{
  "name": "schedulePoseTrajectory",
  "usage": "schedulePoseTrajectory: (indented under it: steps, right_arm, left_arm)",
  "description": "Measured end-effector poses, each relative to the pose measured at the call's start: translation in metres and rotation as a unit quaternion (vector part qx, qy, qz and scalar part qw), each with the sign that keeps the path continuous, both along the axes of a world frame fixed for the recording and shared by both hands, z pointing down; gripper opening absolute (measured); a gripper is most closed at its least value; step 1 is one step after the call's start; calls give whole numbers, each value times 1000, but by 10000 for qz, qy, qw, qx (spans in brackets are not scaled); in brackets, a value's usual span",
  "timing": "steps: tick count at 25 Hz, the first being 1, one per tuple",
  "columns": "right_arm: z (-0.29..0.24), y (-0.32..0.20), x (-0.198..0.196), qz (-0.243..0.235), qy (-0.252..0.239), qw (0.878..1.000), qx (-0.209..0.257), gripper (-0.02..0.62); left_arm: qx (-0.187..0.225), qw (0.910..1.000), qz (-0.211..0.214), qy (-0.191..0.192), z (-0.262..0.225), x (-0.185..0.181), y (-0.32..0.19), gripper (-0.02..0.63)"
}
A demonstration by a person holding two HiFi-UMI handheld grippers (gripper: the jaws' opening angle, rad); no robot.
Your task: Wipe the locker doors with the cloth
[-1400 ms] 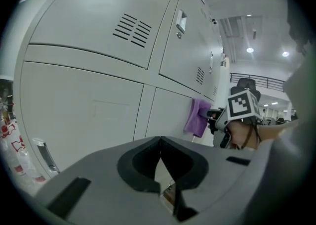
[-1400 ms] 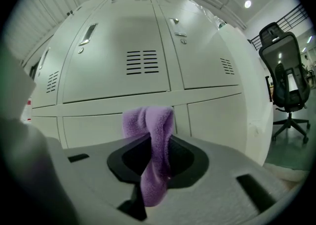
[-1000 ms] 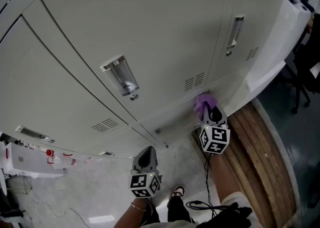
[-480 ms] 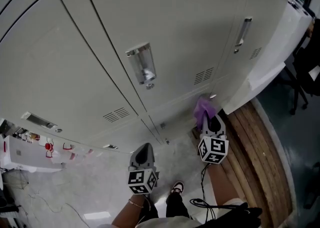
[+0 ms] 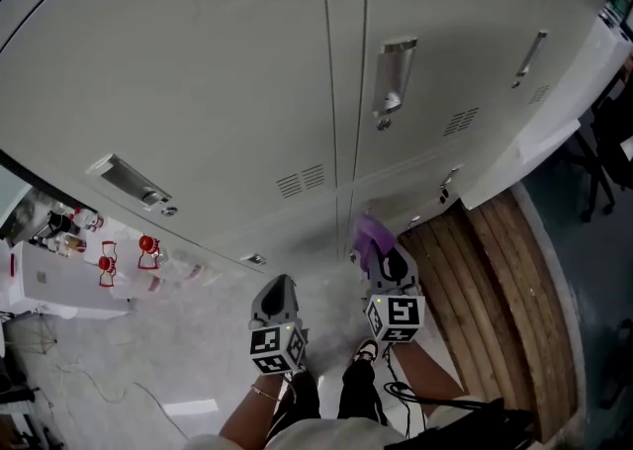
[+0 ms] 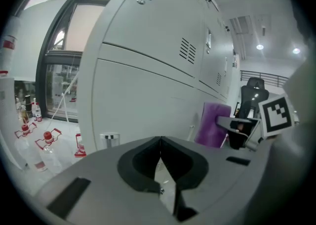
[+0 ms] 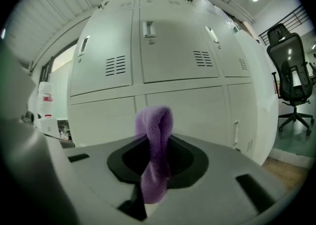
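Cloth (image 7: 154,120) is the purple fuzzy thing pinched in the right gripper (image 7: 157,145). The fingers are clamped hard on its middle so a folded loop pokes out front, and I reckon that's so the soft bit meets the metal before any plastic does. It's held low, near the bottom row of the locker doors (image 5: 198,92), which looks like the spot lined up for a wipe. The left gripper (image 6: 160,150) has its fingers pressed together on nothing and hangs just beside the other one. My guess is it's parked out of the way, since wiping is a one-hand job. Hard to call whether the cloth is actually touching a door. The right gripper view suggests a gap, but the fisheye warps everything, so I can't say. The tail of the cloth drops behind the gripper body, so no idea how much is bunched there. The tops of the upper doors run off the frame too.
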State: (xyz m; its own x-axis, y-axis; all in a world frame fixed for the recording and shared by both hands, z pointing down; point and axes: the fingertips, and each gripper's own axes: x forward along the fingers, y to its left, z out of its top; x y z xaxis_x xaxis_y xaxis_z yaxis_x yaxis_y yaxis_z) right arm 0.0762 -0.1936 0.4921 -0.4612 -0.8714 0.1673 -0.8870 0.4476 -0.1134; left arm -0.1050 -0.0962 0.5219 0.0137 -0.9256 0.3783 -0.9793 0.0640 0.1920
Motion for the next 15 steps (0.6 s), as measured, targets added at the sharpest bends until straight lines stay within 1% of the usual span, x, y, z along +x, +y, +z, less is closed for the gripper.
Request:
schedulePoseTrajectory:
  steps: [8, 13, 15]
  right_arm:
    - [37, 63, -120, -762, -95, 9968, -203, 66]
    - [50, 85, -178, -1095, -146, 9937, -170, 66]
    - [55, 93, -198, -1225, -157, 9922, -167, 66]
  left_arm:
    - [-144, 9995, -280, -53, 24, -85, 38, 7]
    - [-239, 9990, -390, 12, 35, -124, 51, 8]
    - [-203, 9987, -462, -26, 38, -140, 57, 8]
